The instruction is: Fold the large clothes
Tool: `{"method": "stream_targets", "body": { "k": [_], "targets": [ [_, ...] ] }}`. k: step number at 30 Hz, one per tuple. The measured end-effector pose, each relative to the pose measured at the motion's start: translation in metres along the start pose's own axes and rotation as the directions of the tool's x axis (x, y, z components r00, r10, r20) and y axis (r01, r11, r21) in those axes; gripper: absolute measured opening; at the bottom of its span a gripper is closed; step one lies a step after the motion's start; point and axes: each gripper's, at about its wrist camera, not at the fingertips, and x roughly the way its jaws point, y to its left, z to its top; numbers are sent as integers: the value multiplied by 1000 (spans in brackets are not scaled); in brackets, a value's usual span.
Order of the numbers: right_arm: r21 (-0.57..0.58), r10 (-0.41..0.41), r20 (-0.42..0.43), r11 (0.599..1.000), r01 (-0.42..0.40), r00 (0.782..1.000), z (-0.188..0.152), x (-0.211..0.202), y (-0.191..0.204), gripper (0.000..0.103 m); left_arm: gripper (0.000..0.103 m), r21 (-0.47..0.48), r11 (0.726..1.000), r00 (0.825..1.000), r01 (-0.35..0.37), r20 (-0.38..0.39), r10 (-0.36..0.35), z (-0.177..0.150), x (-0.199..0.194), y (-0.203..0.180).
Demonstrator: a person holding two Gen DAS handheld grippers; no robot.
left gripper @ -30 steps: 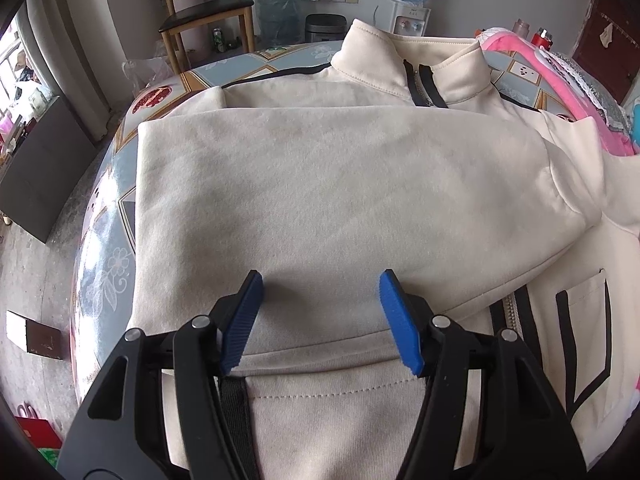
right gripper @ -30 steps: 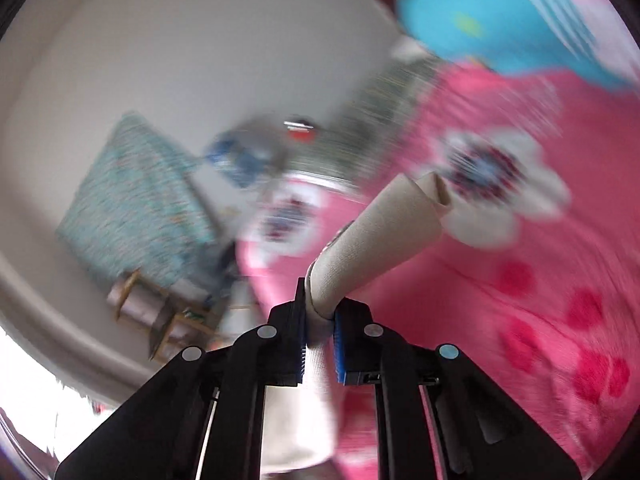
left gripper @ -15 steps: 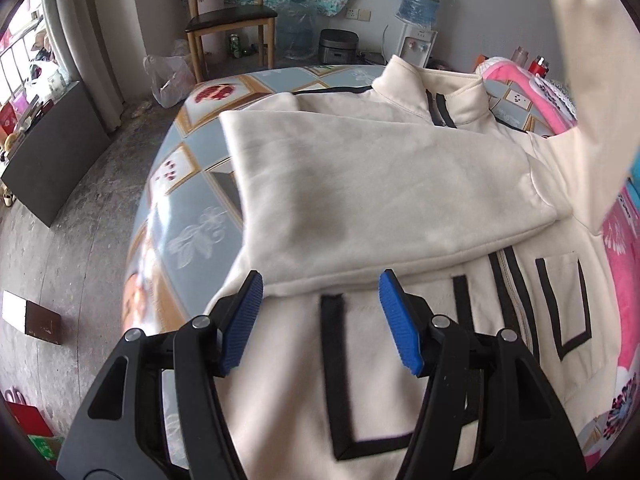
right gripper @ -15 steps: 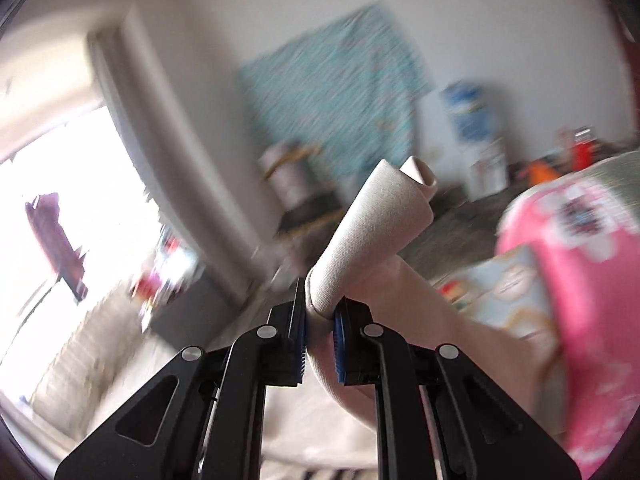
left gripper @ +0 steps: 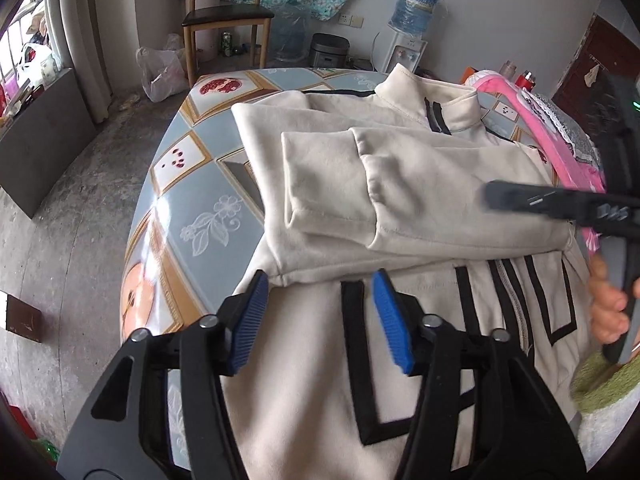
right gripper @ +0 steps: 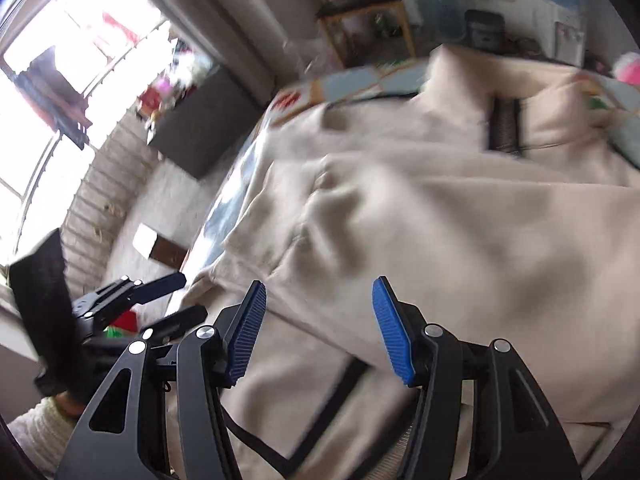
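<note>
- Lying across a patterned table (left gripper: 188, 184), the cream jacket (left gripper: 420, 184) is seen collar-up toward the far edge, zip side up; both sleeves are laid over the chest, one on the other, their cuffs pointing toward the left rim of the table.
- At the left, the left gripper (left gripper: 318, 318) is held over the lower front of the jacket, just short of the folded sleeve's edge; its jaws are closing, yet nothing is caught between them and the blue pads are kept clear of the cloth.
- In the middle, the upper sleeve (left gripper: 400, 200) is judged to be freshly laid; the sleeve-folding step is taken to be at its end.
- At the right, the right gripper (right gripper: 318, 330) is opening over the sleeve; no fabric is pinched between its pads, though motion blur in the right wrist view leaves it uncertain whether the cloth below is brushed.
- A hand (left gripper: 608, 308) is seen at the right margin on the right gripper's handle.
- Next, the hem nearest the person would probably need to be grasped at both corners and carried up toward the collar; a level, matched lift would be called for, so that the stacked sleeves are not dragged askew.
</note>
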Motion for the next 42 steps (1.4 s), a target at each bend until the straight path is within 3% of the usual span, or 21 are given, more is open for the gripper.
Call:
{"method": "stream_targets", "body": {
  "k": [5,8,10,13,14,21,24,25,28,31,33,35,38,40,42],
  "targets": [
    [232,-149,162,967,109,976,5,-93,-123,55,39,14,1000,1000,17,26,-17,22,13,-14],
    [461,-234,182,878,128,955,0,-128,-213,55,32,30,999,1000,17,11,-17,35,31,-25],
    [538,-240,175,836,112,955,-5,-134,-252,55,26,43,999,999,-22,-22,23,41,48,-32],
    [575,-217,140,812,99,966,-3,-118,-282,55,16,44,996,995,-75,-63,78,42,66,-34],
    [575,-214,123,811,106,969,0,-110,-287,55,14,38,996,994,-82,-68,84,42,67,-33],
    [534,-225,57,830,161,973,32,-57,-292,27,8,47,993,992,-107,-69,110,41,68,-29],
    [458,-285,44,858,234,958,43,-49,-280,6,7,64,991,991,-117,-58,121,40,68,-30],
    [438,-306,69,865,246,950,44,-54,-274,6,7,67,991,991,-118,-54,122,39,67,-30],
    [422,-358,157,867,265,921,41,-74,-265,5,7,66,991,992,-116,-46,119,38,67,-29],
    [428,-381,124,853,297,916,36,-68,-275,5,7,60,992,992,-114,-42,116,37,67,-28],
    [449,-382,78,838,310,921,33,-57,-285,5,7,58,992,992,-114,-44,116,38,67,-28],
    [494,-338,84,831,256,937,31,-59,-292,5,7,48,994,993,-102,-48,104,38,66,-26],
    [534,-297,134,825,184,945,27,-79,-287,14,8,28,997,996,-77,-51,78,39,63,-20],
    [496,-297,172,850,178,939,25,-91,-270,33,8,36,996,996,-81,-43,83,38,58,-19],
    [437,-299,199,879,189,933,16,-108,-245,45,8,39,996,996,-79,-36,80,36,52,-18]
  ]
}}
